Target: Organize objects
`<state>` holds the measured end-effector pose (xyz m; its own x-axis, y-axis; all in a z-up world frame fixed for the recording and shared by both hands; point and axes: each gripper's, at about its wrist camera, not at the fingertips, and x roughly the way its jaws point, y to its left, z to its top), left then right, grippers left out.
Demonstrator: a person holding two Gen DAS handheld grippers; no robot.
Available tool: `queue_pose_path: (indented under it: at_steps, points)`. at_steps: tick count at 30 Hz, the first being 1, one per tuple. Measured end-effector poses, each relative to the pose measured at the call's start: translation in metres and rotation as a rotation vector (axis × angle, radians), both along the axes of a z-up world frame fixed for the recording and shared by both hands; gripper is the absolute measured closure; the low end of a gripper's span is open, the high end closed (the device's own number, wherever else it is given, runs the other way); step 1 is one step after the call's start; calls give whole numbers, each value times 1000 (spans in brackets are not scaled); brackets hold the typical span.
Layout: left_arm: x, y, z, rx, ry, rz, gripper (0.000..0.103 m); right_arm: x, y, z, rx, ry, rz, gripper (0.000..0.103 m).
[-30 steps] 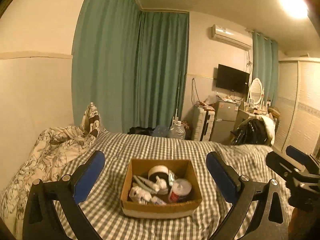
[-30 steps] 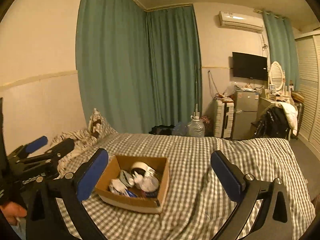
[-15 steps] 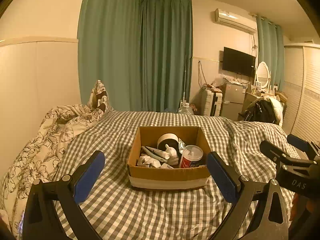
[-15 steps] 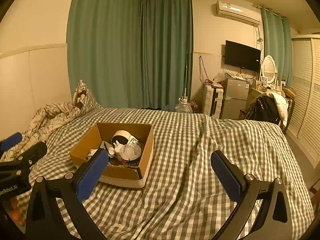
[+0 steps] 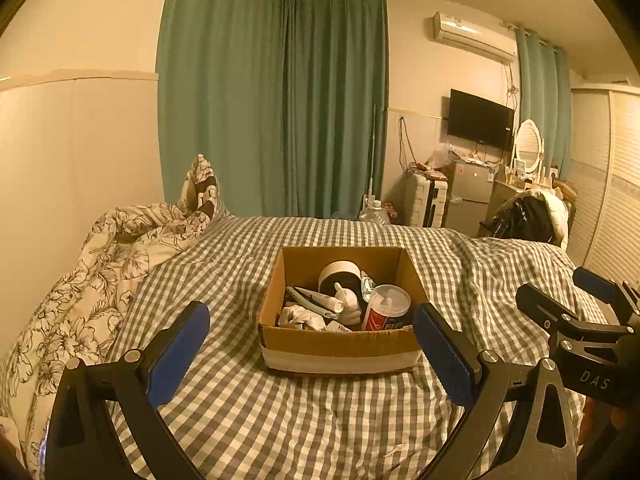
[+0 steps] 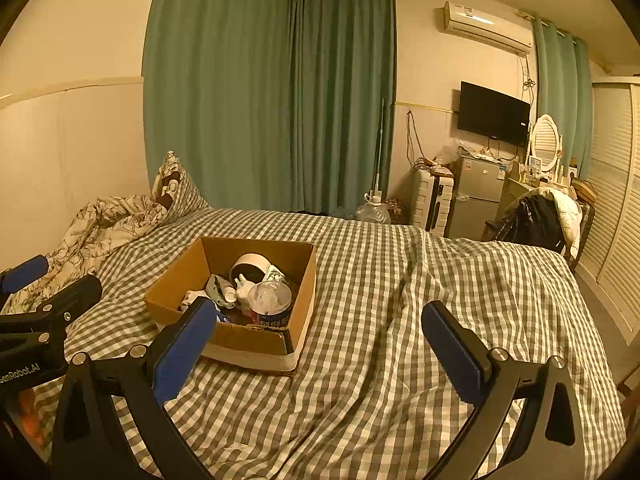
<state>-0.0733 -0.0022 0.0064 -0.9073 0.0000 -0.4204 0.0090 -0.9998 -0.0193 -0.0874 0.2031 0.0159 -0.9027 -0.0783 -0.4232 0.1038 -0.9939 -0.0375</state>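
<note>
An open cardboard box (image 5: 336,344) sits on the checked bed cover, also in the right wrist view (image 6: 248,342). Inside lie a roll of white tape (image 5: 340,274), a red can with a clear lid (image 5: 386,308), a white figurine (image 5: 347,304), a tube and crumpled white pieces. My left gripper (image 5: 312,348) is open and empty, jaws wide, just in front of the box. My right gripper (image 6: 318,344) is open and empty, to the right of the box; its left pad overlaps the box's near corner in view.
A flowered duvet (image 5: 92,280) is piled at the left against the wall. The checked cover (image 6: 420,300) has a raised fold to the right of the box. A fridge (image 6: 478,196), a suitcase, a chair with clothes and a wardrobe stand beyond the bed.
Both grippers tilted down and moved closer to the box, which now looks larger and more central. Both stayed open.
</note>
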Motion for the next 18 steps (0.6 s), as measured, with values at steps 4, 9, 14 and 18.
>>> queue_pose_path:
  at_steps: [4, 9, 14, 18]
  points:
    - [0, 1, 0, -1, 2, -1, 0, 0, -1, 0, -3, -1, 3, 0]
    - [2, 1, -2, -3, 2, -4, 0, 0, -1, 0, -4, -1, 2, 0]
    - [2, 2, -2, -2, -3, -6, 0, 0, -1, -2, -6, -2, 1, 0]
    - [2, 3, -3, -9, -4, -9, 0, 1, -1, -2, -5, -1, 1, 0]
